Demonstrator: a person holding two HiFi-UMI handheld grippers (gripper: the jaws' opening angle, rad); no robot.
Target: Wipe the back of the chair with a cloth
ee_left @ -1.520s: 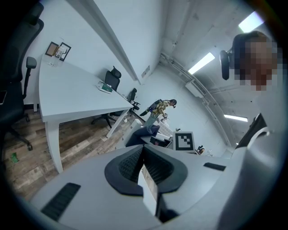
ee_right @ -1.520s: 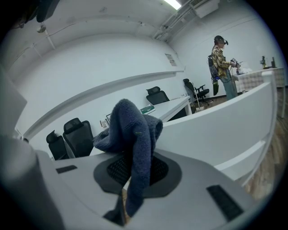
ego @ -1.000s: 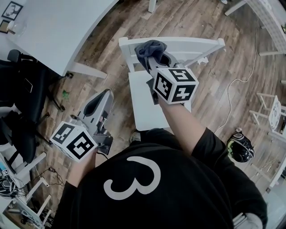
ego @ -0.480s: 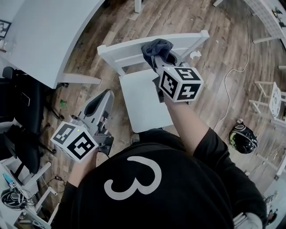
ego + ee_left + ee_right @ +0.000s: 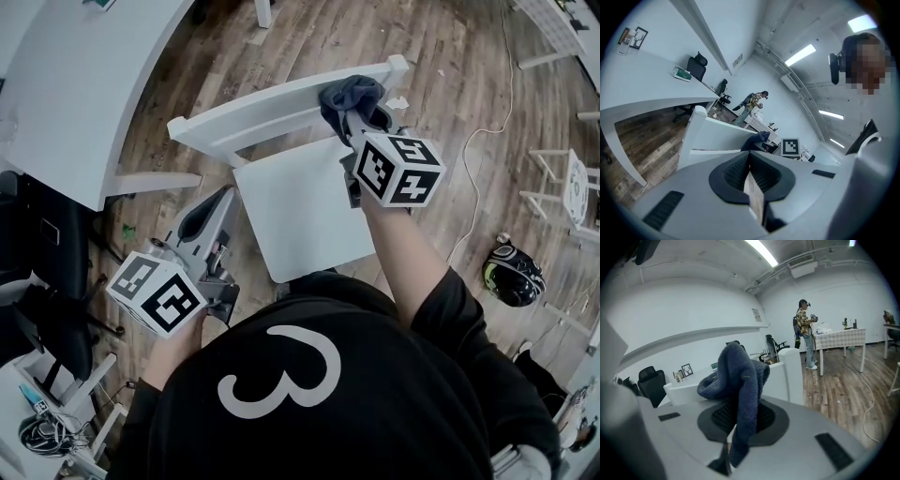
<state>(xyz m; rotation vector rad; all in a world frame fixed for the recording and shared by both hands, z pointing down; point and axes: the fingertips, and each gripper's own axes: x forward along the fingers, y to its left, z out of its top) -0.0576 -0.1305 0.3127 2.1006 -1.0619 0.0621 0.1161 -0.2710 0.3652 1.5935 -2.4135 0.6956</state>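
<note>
A person stands over a white chair on a wooden floor, a hand-held gripper in each hand; the right hand-held gripper is clenched on a dark blue cloth, a fold of it pinched between the jaws and the rest bunched up over their tips; the cloth rests on the top rail of the chair's back, close to the rail's right end and just beside the corner post; the left hand-held gripper hangs low at the person's left, well apart from the chair, its jaws drawn together on nothing; a white desk curves past on the far left. The wipe looks to be under way rather than finished: the cloth is on the back, where the task wants it, but only at one end of the rail; the long run of rail towards the left post lies bare beside it, and nothing in the pictures tells which stretch has already been gone over; the faces of the back below the rail seem left to do as well.
</note>
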